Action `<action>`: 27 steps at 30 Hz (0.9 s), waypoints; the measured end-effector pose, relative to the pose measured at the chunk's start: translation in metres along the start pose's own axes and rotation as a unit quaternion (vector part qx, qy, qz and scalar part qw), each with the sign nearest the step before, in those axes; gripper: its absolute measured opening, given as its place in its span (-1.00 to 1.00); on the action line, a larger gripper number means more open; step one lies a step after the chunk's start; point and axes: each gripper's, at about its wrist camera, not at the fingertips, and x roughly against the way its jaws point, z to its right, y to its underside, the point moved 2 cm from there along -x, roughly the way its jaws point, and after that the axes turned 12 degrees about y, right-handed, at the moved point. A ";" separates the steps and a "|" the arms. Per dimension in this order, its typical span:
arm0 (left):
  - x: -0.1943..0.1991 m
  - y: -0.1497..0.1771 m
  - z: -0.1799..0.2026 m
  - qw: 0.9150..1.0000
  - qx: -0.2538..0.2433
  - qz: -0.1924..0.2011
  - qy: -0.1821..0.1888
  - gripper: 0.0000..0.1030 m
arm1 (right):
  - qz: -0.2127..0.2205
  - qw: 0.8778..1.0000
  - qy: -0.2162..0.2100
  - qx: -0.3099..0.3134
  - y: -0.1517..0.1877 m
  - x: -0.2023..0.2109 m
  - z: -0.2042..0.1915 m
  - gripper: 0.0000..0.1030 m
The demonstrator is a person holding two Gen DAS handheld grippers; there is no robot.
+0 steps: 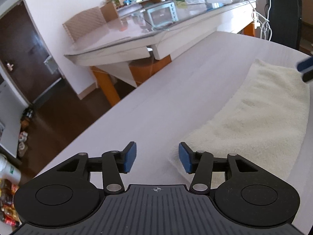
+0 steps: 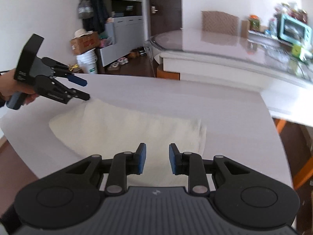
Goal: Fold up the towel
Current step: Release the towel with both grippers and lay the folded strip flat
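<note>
Here both grippers, left [image 1: 157, 157] and right [image 2: 157, 158], hang spread and empty; folded towel [image 1: 260, 117] at 2 o'clock on table [image 1: 176, 90]

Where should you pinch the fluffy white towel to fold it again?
Probably the short end of the towel nearest the left tool. It lies flat in a long strip on the table, so come low from that end, pinch both layers, and carry them across.

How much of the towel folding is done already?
The towel already lies on the white table as a narrow doubled strip. Nothing is in hand: the left tongs and right tongs are both open and empty. It probably still needs one more fold across.
</note>
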 end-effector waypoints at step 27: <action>0.052 0.044 0.091 0.998 0.060 0.003 0.034 0.08 | -0.001 0.988 0.058 0.142 -0.050 -0.090 0.015 -0.56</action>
